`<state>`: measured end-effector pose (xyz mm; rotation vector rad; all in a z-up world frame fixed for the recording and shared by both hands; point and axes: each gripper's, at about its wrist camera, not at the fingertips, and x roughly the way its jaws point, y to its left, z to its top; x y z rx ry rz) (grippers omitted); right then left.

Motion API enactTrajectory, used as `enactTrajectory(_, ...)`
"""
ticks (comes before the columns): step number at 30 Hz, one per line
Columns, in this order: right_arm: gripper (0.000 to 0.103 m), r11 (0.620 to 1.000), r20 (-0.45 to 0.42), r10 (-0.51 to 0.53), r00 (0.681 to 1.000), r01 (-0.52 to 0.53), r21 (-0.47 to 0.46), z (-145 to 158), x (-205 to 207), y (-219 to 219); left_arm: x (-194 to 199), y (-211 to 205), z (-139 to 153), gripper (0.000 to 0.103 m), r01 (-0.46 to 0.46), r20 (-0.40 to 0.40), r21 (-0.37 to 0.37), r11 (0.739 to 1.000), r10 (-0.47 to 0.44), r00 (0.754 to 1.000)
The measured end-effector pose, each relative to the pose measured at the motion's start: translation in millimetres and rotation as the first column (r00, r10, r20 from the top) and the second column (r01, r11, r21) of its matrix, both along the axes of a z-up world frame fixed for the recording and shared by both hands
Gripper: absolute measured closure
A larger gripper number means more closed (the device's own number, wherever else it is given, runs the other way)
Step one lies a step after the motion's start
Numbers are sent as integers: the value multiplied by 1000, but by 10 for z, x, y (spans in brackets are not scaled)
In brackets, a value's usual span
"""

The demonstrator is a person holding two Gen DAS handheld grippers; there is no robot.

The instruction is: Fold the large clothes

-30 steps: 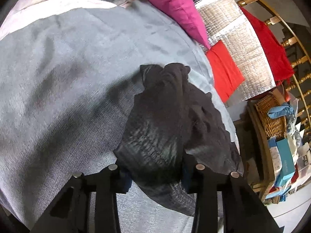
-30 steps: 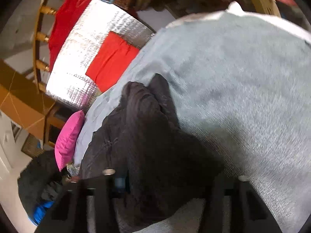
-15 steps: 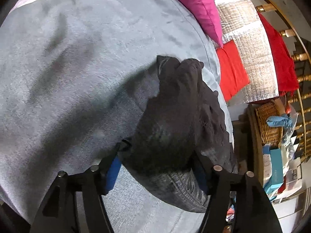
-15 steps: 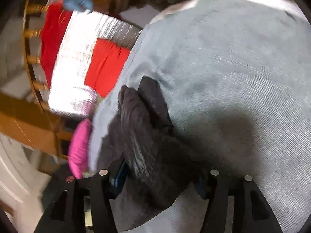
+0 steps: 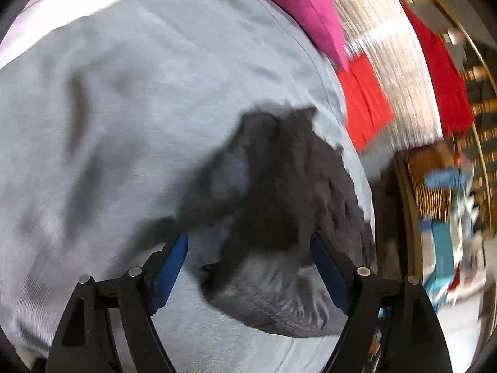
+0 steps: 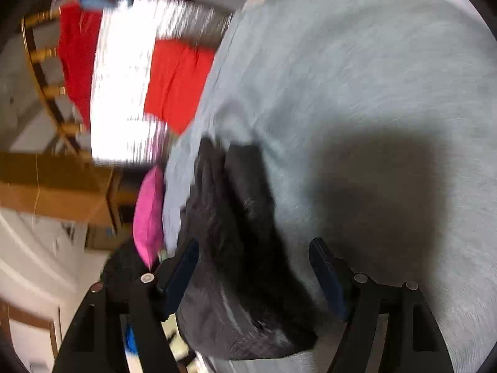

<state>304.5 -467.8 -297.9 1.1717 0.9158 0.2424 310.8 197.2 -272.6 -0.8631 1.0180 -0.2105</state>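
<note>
A dark grey garment (image 5: pixel 279 205) lies bunched on the light grey bed cover (image 5: pixel 124 124). My left gripper (image 5: pixel 248 267) has its jaws opening wide; the near end of the garment sits between the blue pads (image 5: pixel 169 267) with a gap on the left side. In the right wrist view the same garment (image 6: pixel 236 264) lies between the fingers of my right gripper (image 6: pixel 253 276), whose jaws are also opening; the right pad (image 6: pixel 326 276) stands clear of the cloth. Both views are motion-blurred.
A pink pillow (image 5: pixel 304 9) lies at the bed's far edge. Beyond it are a silver mat (image 5: pixel 382 71) with a red cloth (image 5: pixel 363 105), a wooden railing (image 5: pixel 475 71) and a wicker basket (image 5: pixel 431 183). The bed edge (image 6: pixel 198 130) runs close by the garment.
Both grippers went from shut on the dark garment to wide apart, letting it drop onto the bed. The right gripper swung and dipped; the left one shifted a little.
</note>
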Motion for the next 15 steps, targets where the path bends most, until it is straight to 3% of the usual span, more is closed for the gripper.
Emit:
enactTrajectory(4, 23, 996, -13, 79, 997, -80, -51, -26, 195, 120, 175, -159, 23, 17, 123, 17, 12, 992, -123, 992)
enactTrajectory(11, 18, 987, 14, 144, 989, -143, -78, -81, 455, 214, 504, -375, -140, 15, 213, -46, -32, 976, -214, 976)
enactTrajectory(15, 18, 969, 50, 241, 969, -237, -65, -51, 611, 379, 658, -419, -166, 12, 252, -51, -78, 965, -257, 965)
